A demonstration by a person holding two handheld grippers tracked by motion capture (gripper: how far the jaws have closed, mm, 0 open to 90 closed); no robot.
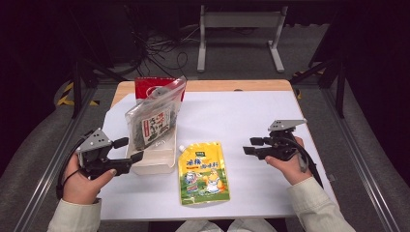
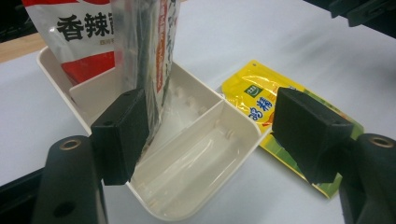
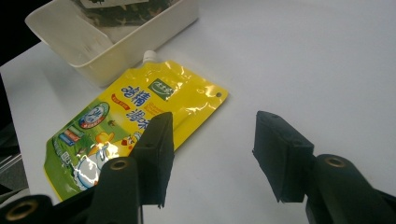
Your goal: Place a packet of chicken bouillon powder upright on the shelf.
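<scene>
A white divided tray (image 1: 155, 163) sits left of the table's middle. A clear bag of dark contents (image 1: 152, 121) stands upright in it, with a red-and-white bag (image 1: 155, 87) behind. A yellow spout pouch (image 1: 203, 171) lies flat on the table beside the tray. My left gripper (image 1: 129, 149) is at the tray's near-left corner, open. In the left gripper view (image 2: 210, 116) one jaw stands right beside the clear bag (image 2: 149, 46) and the other hangs over the pouch (image 2: 252, 93). My right gripper (image 1: 250, 146) is open to the right of the pouch, nothing between its jaws (image 3: 215, 135).
The white mat (image 1: 241, 116) covers most of the wooden table, with bare room at the back and right. The tray's near compartment (image 2: 196, 168) holds nothing. Cables and a metal stand (image 1: 239, 29) are on the floor beyond the table.
</scene>
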